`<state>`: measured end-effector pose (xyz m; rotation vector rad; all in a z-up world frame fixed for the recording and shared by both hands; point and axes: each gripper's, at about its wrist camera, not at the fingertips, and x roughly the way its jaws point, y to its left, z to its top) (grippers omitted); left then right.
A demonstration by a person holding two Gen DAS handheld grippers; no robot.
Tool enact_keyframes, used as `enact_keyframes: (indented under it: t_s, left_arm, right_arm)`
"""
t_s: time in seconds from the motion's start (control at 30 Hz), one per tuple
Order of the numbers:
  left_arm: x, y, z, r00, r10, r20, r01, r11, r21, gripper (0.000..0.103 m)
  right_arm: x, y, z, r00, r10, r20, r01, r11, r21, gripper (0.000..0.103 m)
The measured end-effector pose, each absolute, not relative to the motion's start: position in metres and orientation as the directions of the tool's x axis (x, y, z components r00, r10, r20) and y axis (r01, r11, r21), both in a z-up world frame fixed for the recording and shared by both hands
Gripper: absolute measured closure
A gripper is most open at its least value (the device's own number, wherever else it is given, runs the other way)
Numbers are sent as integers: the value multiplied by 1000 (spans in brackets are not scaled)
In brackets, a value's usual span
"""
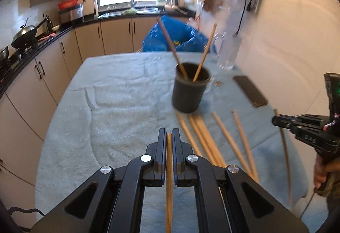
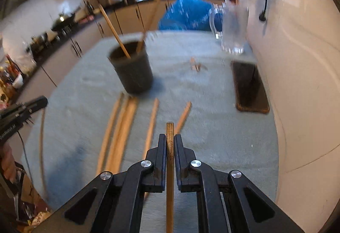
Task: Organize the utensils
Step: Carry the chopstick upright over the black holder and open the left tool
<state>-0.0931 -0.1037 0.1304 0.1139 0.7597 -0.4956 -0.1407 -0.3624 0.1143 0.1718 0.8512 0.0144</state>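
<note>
Two chopsticks (image 1: 170,46) standing in one dark cup (image 1: 189,90); five loose (image 1: 201,137) on grey cloth (image 1: 106,105), kitchen behind. Left gripper (image 1: 169,137) and right gripper (image 2: 170,139) each clamped on one chopstick.

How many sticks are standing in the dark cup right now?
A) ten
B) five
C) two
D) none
C: two chopsticks lean out of the dark cup, while the other loose ones lie flat on the cloth and each gripper, left and right, grips one more.
</note>
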Motion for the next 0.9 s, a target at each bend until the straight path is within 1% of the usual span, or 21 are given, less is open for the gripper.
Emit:
enact_keyframes:
  t_s: [0.17,0.27,0.5,0.63,0.9]
  left_arm:
    - [-111,-97,157,641,-442,-628,479,869,-122,99]
    - [-121,-91,173,672,-465,-577,480,866,-139,99]
    - [-131,-77,208,720,-516,-464,479,854,-206,99]
    - [-125,-77,223,736,-528,-423,478,848,-227,99]
    - [-102,-84,247,739,-552,-387,494,834,-245,99]
  right_arm:
    - [-145,-356,133,742,113,-661,36,978,207,95]
    - [-149,-352,142,780,131,-612,23,971,238,95]
    - [-149,-348,154,830,141,-539,3,966,258,95]
    - [-140,-350,164,853,150,-500,0,958,286,95]
    - [-106,-359,186,894,138,-427,9,945,326,95]
